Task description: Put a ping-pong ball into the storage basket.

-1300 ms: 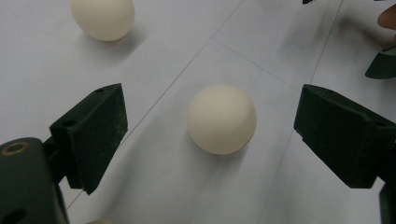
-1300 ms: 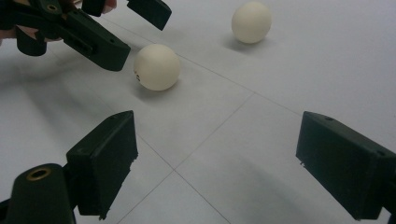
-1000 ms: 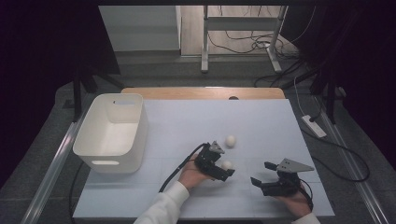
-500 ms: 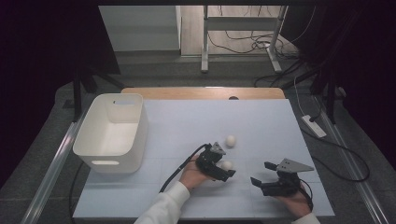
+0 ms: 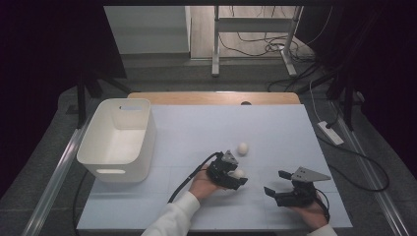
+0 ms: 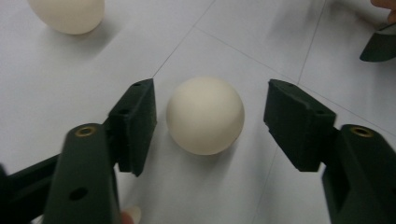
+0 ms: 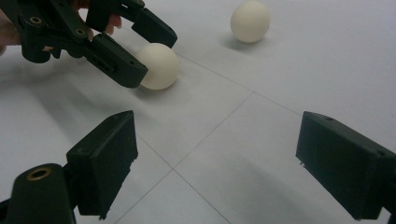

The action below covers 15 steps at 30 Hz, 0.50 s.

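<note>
The left claw (image 6: 208,121) sat low over the bench (image 5: 275,128) with a white ball (image 6: 205,115) between its jaws. Its jaws had just been closing in, yet a narrow gap showed on each side of the ball, so the pads were not yet pressing on it. In the right gripper view the lower jaw looked just beside or touching the ball (image 7: 159,66); I could not tell which. The ball rested on the bench's pale sheet.

The right claw (image 7: 215,168) stood wide open and empty, close above the sheet, well apart from the ball.

A second white ball (image 5: 243,148) lay near the first, a little farther from the person. A white bin (image 5: 118,140) stood at the bench's left side. Beyond the bench were a grey floor, loose cables (image 5: 255,46) and metal stand legs (image 5: 215,49), with dark curtains on both sides.
</note>
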Each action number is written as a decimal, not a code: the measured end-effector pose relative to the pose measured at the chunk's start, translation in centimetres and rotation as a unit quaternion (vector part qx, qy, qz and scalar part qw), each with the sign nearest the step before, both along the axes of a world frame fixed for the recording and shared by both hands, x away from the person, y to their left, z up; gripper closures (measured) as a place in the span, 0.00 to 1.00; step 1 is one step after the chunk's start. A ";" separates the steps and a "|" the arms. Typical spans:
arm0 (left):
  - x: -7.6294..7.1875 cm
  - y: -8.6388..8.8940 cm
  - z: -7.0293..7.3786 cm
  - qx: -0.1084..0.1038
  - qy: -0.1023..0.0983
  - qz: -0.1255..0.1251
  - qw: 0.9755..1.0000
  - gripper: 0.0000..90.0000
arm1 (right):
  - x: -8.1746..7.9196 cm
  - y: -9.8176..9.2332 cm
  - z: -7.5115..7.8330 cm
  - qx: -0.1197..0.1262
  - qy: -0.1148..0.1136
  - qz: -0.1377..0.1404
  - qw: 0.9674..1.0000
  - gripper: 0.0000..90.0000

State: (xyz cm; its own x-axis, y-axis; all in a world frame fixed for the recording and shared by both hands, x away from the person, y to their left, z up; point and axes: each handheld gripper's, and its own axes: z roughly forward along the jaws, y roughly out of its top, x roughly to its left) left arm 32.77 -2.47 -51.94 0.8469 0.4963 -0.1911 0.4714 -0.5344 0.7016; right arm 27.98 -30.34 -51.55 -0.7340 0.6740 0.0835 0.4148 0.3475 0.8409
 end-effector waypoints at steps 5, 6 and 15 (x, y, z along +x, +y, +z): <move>-0.1 0.0 0.1 0.003 -0.007 0.004 1.000 0.55 | 0.0 0.0 0.0 0.000 0.000 0.001 1.000 0.14; -0.1 0.0 0.1 0.003 -0.008 0.007 1.000 0.56 | 0.0 0.0 0.0 0.001 0.000 0.001 1.000 0.14; -0.3 0.4 0.9 -0.005 -0.017 0.013 1.000 0.56 | 0.0 0.0 0.0 0.000 -0.002 0.000 1.000 0.14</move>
State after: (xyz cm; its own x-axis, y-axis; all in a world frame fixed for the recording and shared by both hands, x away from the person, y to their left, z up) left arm 32.48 -2.05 -51.08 0.8401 0.5161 -0.1670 0.4601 -0.5148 0.7234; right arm 27.96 -30.35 -51.55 -0.7345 0.6737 0.0818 0.4121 0.3471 0.8424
